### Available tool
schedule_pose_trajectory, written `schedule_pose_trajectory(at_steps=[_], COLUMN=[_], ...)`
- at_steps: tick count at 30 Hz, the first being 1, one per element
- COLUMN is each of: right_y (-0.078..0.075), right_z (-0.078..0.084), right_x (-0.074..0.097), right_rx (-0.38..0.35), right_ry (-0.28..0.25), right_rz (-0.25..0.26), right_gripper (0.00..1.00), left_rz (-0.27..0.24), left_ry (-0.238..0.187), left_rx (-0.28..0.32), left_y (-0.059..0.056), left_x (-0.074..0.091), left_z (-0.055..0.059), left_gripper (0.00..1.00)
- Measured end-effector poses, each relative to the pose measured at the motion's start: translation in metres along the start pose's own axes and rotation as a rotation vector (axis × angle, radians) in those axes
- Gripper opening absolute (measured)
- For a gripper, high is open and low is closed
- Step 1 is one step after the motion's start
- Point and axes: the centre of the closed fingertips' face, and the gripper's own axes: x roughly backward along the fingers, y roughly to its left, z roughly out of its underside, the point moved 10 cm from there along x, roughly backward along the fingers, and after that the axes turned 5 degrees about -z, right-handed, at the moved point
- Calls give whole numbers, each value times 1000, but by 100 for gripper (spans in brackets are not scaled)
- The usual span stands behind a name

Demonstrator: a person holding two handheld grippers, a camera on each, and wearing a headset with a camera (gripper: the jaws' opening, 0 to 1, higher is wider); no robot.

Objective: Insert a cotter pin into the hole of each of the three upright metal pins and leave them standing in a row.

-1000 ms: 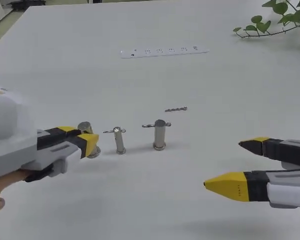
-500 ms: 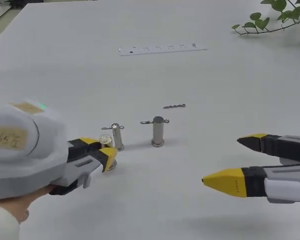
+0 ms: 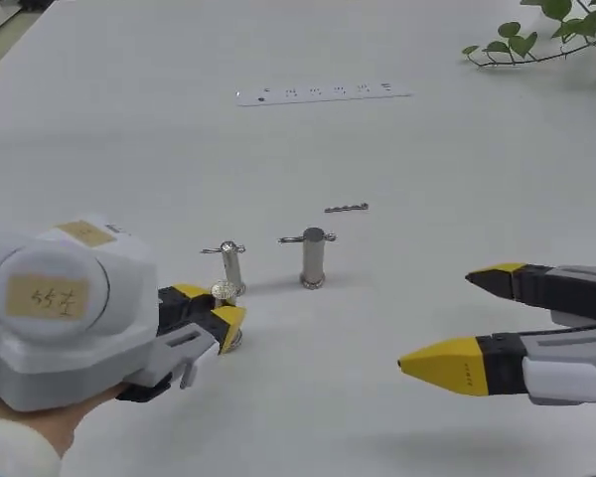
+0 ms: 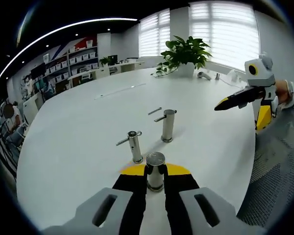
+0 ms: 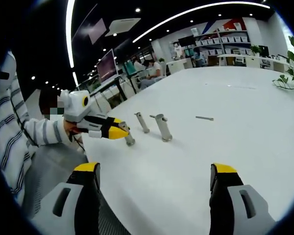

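Head view: the left gripper (image 3: 214,306), lower left, pinches an upright round-headed steel pin (image 3: 225,292) beside a thin steel pin (image 3: 233,268) and a thick steel pin (image 3: 313,263) at centre, each crossed by a cotter pin (image 3: 294,240); the right gripper (image 3: 435,321) gapes wide at lower right. Left gripper view: the held pin sits between the jaws at bottom centre. Right gripper view: a loose wire cotter pin (image 5: 204,118) lies right of centre.

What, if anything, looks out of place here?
Nothing damaged or spilled. One pin, clamped in the left gripper, has no cotter pin and sits out of line with the other two pins; a loose cotter pin lies on the table behind them.
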Motion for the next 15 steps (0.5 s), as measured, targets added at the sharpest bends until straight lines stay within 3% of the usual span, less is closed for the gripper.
schedule_pose_trajectory(at_steps=[15], right_y=[3], right_z=[-3], right_x=[-3], right_rx=[37], right_ry=[9], right_rz=[-19], right_gripper=[94], left_rz=[2], left_ry=[-13], left_rx=[25], left_y=[1], left_x=[1], left_z=[3], left_gripper=[12])
